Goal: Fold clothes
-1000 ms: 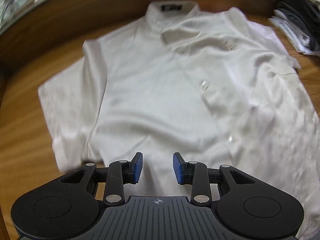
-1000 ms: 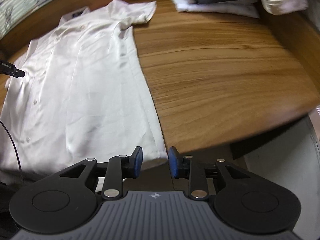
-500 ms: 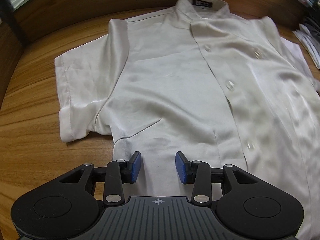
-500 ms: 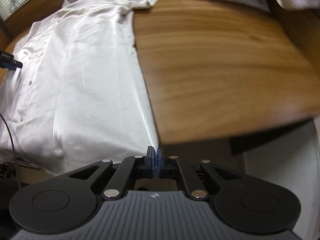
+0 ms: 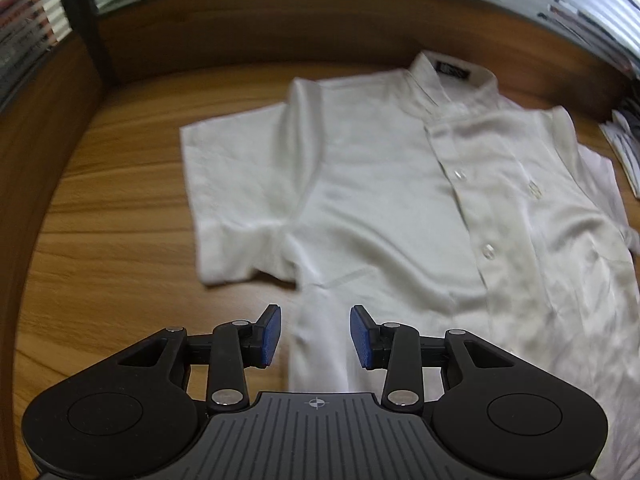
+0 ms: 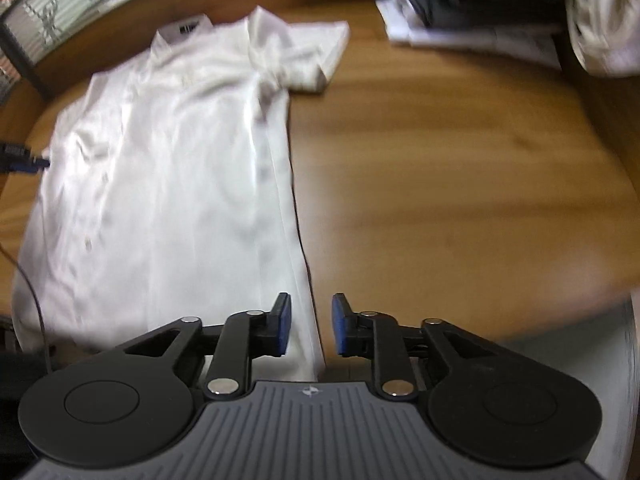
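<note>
Right claw (image 6: 308, 326): jaws parting again after snapping shut half a second ago; the shirt's side edge lies under the gap, pads clear of it, nothing gripped.
Left claw (image 5: 316, 336): partly open, much as before, released, over the other side seam near the hem.
What changed: both claws have drawn back and up from the white shirt (image 5: 400, 208); in the left view it sits further off than a second ago.
Shirt: flat, face up, buttoned, both short sleeves spread on the wooden surface (image 6: 460, 184), hem at the near edge.
Meaning: smoothing looks finished; no fold begun yet.
Beyond: stacked clothes (image 6: 480, 8) at the far right.
</note>
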`<state>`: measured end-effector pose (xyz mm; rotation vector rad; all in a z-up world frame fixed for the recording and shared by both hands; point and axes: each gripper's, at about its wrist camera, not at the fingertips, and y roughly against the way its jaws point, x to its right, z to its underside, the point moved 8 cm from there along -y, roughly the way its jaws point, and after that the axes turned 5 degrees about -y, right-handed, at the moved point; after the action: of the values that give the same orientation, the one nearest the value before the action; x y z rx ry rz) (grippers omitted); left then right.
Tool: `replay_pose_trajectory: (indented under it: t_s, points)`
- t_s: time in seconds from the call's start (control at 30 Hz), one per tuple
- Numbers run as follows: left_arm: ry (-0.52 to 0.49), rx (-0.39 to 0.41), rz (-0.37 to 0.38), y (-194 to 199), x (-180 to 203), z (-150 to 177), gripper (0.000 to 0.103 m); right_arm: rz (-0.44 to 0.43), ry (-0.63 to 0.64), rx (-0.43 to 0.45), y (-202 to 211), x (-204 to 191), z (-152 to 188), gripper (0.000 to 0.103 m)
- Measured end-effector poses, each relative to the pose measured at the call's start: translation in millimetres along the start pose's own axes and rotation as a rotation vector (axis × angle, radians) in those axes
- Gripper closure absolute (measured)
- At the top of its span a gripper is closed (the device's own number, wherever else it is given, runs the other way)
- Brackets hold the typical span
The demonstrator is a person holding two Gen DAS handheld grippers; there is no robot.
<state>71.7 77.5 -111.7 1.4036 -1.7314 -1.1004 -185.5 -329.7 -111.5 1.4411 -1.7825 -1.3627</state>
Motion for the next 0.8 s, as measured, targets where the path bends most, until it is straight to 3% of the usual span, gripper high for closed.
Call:
replay_pose_trajectory:
  t_s: [0.1,0.23,0.4,0.53,0.8]
  points:
    - [0.029,0.0,-0.001,-2,-19,-9,0.062,0.006,0.026,0.028,-11,-11,-46,0.071]
    - [0.008,-0.001,-0.018,-13,-32,-18,0.062,0.025,0.03,0.059,-27,-21,-107,0.06]
    - [0.014,-0.011,-0.027,-27,-42,-28,0.062,0.043,-0.008,0.038,-70,-25,-168,0.06]
    - [0.029,-0.006,-0.028,-33,-44,-34,0.055,0.045,-0.033,-0.01,-109,-21,-191,0.055]
    - [-0.012,-0.044,-0.029,-52,-30,-43,0.056,0.014,0.012,-0.089,-159,-25,-211,0.057]
